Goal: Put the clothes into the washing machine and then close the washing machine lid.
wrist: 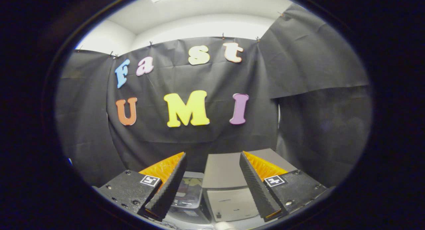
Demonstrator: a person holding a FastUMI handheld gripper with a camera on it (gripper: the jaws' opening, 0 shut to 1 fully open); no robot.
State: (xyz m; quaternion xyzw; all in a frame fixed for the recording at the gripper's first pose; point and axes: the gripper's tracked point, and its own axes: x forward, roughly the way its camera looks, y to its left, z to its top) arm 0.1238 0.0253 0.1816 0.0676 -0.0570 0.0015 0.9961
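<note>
Gripper spread wide, with nothing between the fingers, held up above the work and looking at the booth wall. Below and between the fingers, a grey box, probably the washing machine, with a flat grey panel behind it that may be the raised lid; hard to tell for sure from this angle. Just beside it, near the left finger, a clear tub with a pale, crumpled patch inside, probably the clothes, too small to tell the kind of fabric.

Judging the clothes as light, soft and limp: no stiffness, no risk of breaking, but likely to hang down, trail and catch on a rim. Best to pinch a bunched fold near the middle of the heap, not a loose edge, so that less hangs free. Should grip well on fabric, if closed firmly. For the lid, probably light and hinged: better to push on the free front edge than to grasp.
</note>
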